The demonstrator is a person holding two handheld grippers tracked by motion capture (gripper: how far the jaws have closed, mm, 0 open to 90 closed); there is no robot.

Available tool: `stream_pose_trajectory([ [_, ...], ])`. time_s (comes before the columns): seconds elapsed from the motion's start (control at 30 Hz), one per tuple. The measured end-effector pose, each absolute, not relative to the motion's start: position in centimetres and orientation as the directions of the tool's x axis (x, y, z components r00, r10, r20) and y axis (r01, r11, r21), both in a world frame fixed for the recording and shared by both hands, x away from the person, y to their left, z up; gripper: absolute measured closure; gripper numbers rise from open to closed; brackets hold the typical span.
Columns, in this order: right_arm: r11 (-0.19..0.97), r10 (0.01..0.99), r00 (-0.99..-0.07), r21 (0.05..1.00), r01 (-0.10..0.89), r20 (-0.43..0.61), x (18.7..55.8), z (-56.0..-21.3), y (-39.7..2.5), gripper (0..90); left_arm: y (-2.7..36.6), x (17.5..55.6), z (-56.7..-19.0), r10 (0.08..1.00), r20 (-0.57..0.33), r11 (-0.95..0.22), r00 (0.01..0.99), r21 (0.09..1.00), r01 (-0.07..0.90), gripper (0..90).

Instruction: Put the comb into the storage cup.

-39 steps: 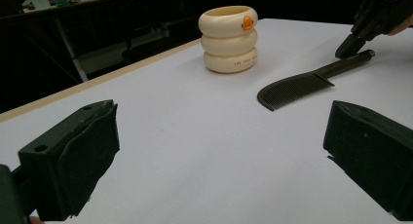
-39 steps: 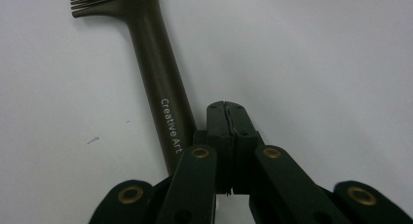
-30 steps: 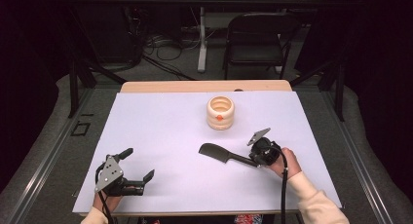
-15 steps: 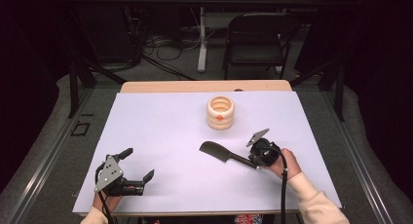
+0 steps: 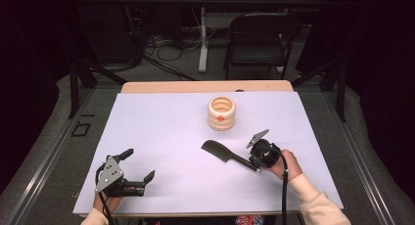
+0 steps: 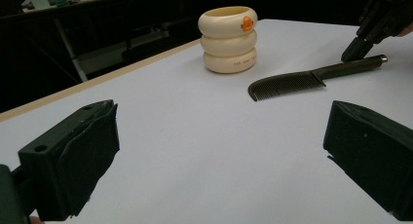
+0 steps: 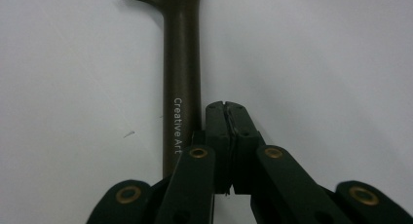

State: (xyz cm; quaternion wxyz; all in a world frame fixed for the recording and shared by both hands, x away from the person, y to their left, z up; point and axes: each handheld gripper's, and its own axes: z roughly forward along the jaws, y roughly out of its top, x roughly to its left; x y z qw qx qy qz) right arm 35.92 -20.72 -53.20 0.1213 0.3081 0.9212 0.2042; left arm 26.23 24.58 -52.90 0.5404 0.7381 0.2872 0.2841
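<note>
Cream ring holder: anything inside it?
The cream ring holder shows a ribbed inner wall from the high view and nothing sticking out; its bottom is hidden by the wall.

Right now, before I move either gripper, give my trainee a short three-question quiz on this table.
1. True or false: the right gripper has its jaws shut beside the comb handle, not around it.
2. What stands on the table beyond the comb? A) a stack of three cream rings B) a glass bottle C) a metal bowl
3. Fill in: the left gripper has its jaws ____ with nothing between them.

Key: 1 true: in the right gripper view the closed jaws sit next to the handle. 2 A: the cream rings. 3 open.
</note>
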Motion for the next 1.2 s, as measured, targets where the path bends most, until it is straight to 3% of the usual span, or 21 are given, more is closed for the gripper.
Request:
stream_pose_trajectory([
  [0.4,0.708,0.639,-0.758,0.487,0.512,-0.132,36.0,-52.4,-21.2,72.2,24.6,26.3,-52.9,0.731,0.109,-0.252,0.674,0.961,0.118,0.0],
  [1.2,0.695,0.655,-0.740,0.507,0.510,-0.153,35.8,-50.6,-21.6,24.9,24.5,26.3,-52.9,0.730,0.109,-0.252,0.674,0.961,0.118,0.0],
])
